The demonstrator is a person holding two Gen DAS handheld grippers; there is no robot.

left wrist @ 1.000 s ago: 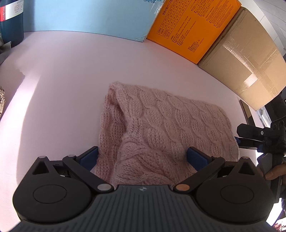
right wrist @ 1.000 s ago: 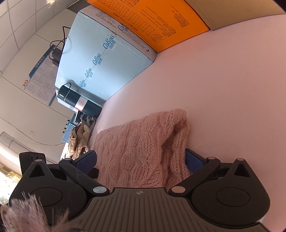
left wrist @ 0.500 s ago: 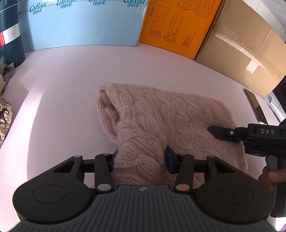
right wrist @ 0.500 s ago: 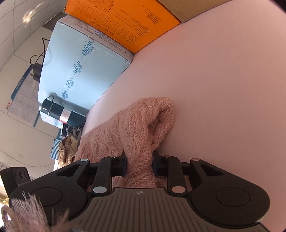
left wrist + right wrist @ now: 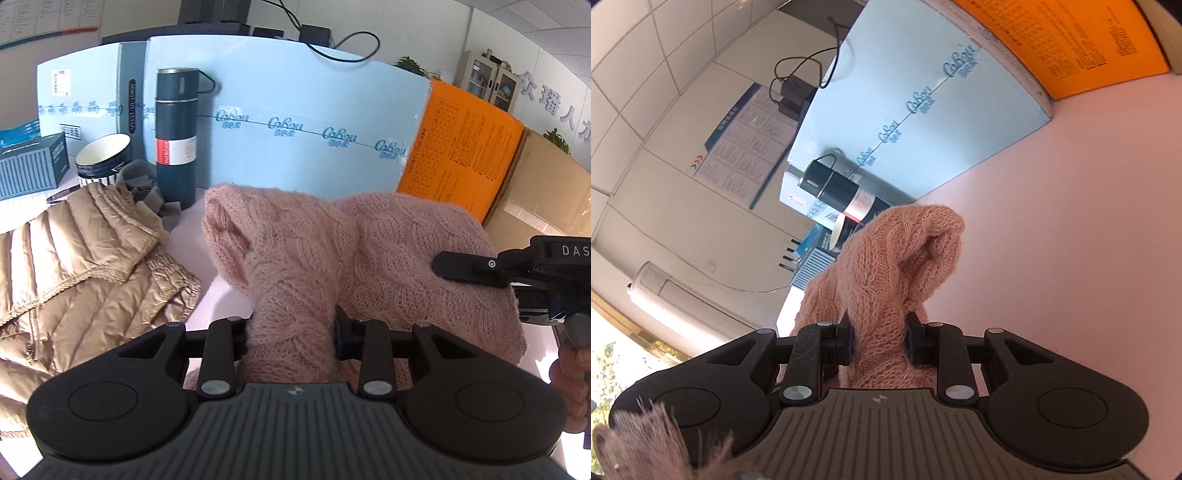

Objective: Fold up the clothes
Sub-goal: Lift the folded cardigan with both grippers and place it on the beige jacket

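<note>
The left gripper (image 5: 291,328), jaws closing, and right gripper (image 5: 879,341) clamped the pink cable-knit sweater (image 5: 373,251) at frame centre; a tan quilted jacket (image 5: 74,266) and dark steel flask (image 5: 176,136) stood left.

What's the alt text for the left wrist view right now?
The left gripper has its jaws closing on a bunched fold of a pink cable-knit sweater, lifted above the pink table; the right gripper pinches its far side. A tan quilted puffer jacket lies left, a dark blue steel flask behind.
</note>
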